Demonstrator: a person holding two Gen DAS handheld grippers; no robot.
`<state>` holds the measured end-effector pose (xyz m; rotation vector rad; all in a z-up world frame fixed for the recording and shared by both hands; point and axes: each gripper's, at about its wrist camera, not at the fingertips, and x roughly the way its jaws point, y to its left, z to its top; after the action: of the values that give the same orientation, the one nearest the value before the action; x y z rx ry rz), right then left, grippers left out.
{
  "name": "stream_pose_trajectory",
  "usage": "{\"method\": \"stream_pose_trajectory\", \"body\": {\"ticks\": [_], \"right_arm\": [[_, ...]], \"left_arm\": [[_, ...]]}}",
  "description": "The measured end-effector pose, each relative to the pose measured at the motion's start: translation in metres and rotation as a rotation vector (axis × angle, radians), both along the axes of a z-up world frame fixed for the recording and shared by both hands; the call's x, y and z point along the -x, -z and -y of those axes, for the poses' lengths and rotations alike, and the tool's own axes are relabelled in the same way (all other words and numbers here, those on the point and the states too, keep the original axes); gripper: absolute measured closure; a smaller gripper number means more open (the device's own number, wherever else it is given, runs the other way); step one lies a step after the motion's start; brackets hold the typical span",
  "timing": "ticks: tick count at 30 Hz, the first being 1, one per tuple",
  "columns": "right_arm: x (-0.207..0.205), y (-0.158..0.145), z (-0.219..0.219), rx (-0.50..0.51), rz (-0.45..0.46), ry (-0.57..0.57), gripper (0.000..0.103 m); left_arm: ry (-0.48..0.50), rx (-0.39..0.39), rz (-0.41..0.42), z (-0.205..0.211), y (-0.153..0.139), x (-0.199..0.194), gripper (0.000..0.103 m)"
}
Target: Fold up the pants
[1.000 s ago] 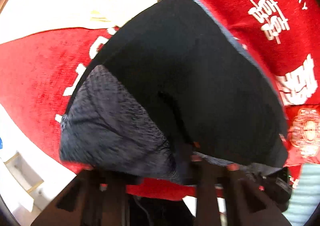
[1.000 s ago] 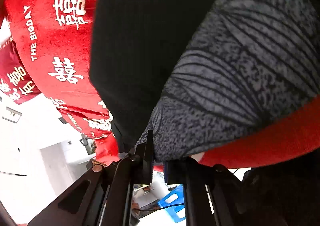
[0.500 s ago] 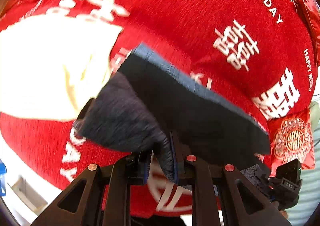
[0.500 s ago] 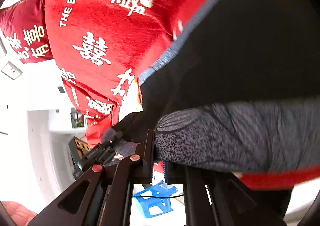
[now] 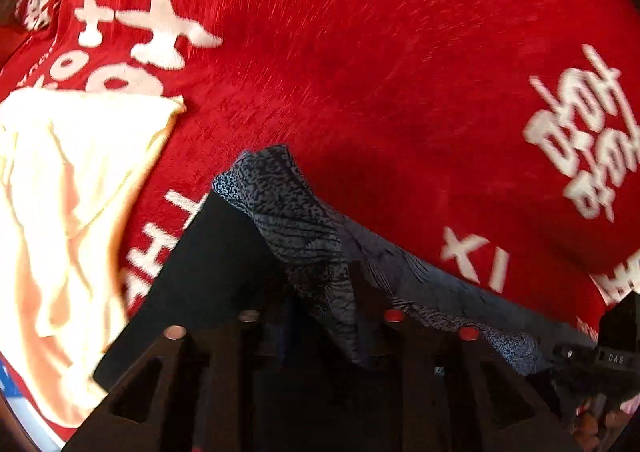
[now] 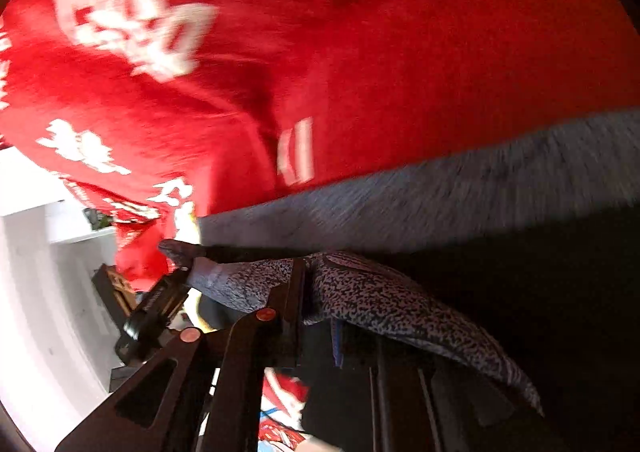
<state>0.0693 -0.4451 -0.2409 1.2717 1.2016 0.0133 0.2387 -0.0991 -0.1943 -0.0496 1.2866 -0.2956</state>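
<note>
The pants (image 5: 224, 252) are dark, with a grey speckled patterned band along the edge (image 5: 296, 220). My left gripper (image 5: 320, 328) is shut on this patterned edge and holds it low over the red cloth. In the right wrist view my right gripper (image 6: 316, 304) is shut on the same patterned edge of the pants (image 6: 380, 300), with the dark cloth spreading to the right. The other gripper (image 6: 156, 308) shows at the left of that view, holding the far end of the edge.
A red cloth with white lettering (image 5: 360, 52) covers the whole surface under the pants. A pale yellow garment (image 5: 60, 212) lies on it at the left. A white wall and shelving (image 6: 36, 272) lie beyond the surface's edge.
Both grippers have carried the pants' edge forward and down toward the red cloth. The dark hanging panel has gone from filling the views to lying low under the grippers.
</note>
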Motion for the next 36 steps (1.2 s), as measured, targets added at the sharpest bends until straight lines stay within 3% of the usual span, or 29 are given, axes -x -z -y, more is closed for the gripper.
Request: {"method": "stream_pose_trajectory", "body": {"ticks": [2, 3, 4, 5, 6, 7, 10, 12, 16, 19, 25, 28, 30, 36], "right_arm": [[-0.003, 0.006, 0.006, -0.039, -0.009, -0.003, 0.089], [-0.002, 0.004, 0.006, -0.049, -0.011, -0.015, 0.082], [-0.002, -0.002, 0.006, -0.046, 0.001, -0.032, 0.075], [-0.001, -0.01, 0.006, -0.033, 0.013, -0.042, 0.053], [0.0, -0.02, 0.005, -0.017, 0.031, -0.051, 0.033], [0.002, -0.037, 0.002, 0.011, 0.061, -0.056, 0.031], [0.008, -0.073, -0.012, 0.072, 0.139, -0.106, 0.032], [0.002, -0.081, -0.03, 0.13, 0.141, -0.191, 0.047], [-0.031, -0.058, -0.056, 0.323, 0.063, -0.366, 0.055], [-0.049, -0.044, -0.059, 0.455, 0.052, -0.405, 0.059], [-0.05, -0.034, -0.024, 0.316, 0.045, -0.209, 0.057], [-0.04, -0.052, -0.011, 0.307, 0.059, -0.166, 0.043], [-0.025, -0.067, -0.004, 0.312, 0.083, -0.145, 0.034], [0.055, -0.089, 0.004, 0.321, 0.036, -0.086, 0.034]], "left_arm": [[-0.014, -0.021, -0.002, 0.004, 0.002, -0.005, 0.07], [-0.01, -0.027, -0.008, 0.006, -0.002, -0.005, 0.067], [-0.006, -0.028, -0.002, 0.001, -0.006, -0.002, 0.052], [-0.014, -0.045, 0.021, -0.002, -0.014, 0.0, 0.034], [-0.026, -0.068, 0.056, -0.006, -0.025, 0.005, 0.029], [-0.026, -0.084, 0.093, -0.011, -0.039, 0.01, 0.028], [0.04, -0.112, 0.094, -0.01, -0.052, 0.023, 0.028], [0.119, -0.145, 0.072, 0.002, -0.045, 0.035, 0.028], [0.186, -0.181, 0.036, 0.04, -0.01, 0.038, 0.028], [0.143, -0.216, 0.054, 0.061, 0.014, 0.022, 0.028], [0.141, -0.304, 0.065, 0.085, 0.029, 0.001, 0.019], [0.148, -0.272, 0.042, 0.085, 0.015, 0.009, 0.019], [0.166, -0.266, 0.035, 0.083, 0.005, 0.021, 0.019], [0.299, -0.259, 0.016, 0.088, -0.022, 0.089, 0.019]]}}
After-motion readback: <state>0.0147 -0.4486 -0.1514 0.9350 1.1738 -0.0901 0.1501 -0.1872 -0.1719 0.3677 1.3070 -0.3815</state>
